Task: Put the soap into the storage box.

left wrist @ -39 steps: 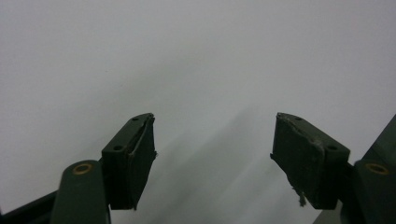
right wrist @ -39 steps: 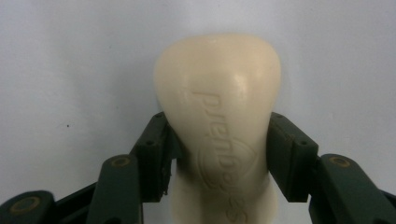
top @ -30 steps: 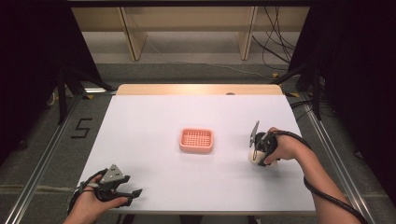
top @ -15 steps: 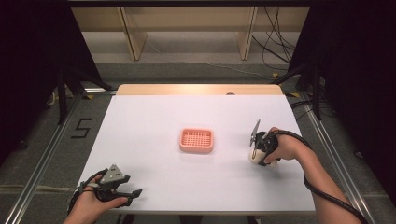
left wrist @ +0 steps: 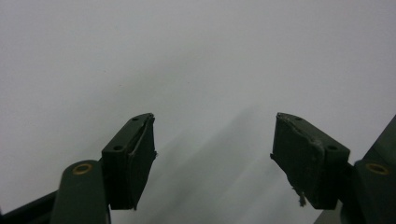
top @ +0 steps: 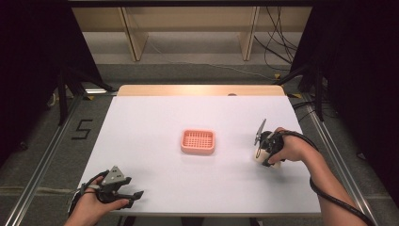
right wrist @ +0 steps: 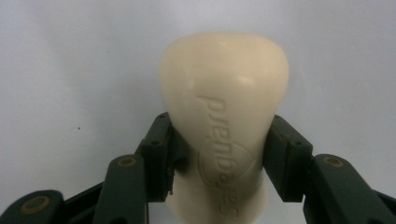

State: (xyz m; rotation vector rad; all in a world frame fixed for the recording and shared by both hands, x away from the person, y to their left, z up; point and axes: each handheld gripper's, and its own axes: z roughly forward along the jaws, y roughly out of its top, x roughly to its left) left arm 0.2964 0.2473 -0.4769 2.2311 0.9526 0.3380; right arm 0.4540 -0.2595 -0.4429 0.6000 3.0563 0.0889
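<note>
Soap bar (right wrist: 224, 126): cream, with raised lettering along its length; clamped at its sides between the right gripper's two jaws, its long axis running along the jaws and its rounded end pointing away from the hand, past the tips.
Right gripper (right wrist: 224, 156): closed on the soap, held low over the right side of the white table (top: 155, 122) in the high view.
Left gripper (left wrist: 212, 149): jaws well apart with bare table between them; it sits at the near left corner.
Pink basket (top: 198, 141): at the table's middle, well apart from both grippers, to the left of the soap.
</note>
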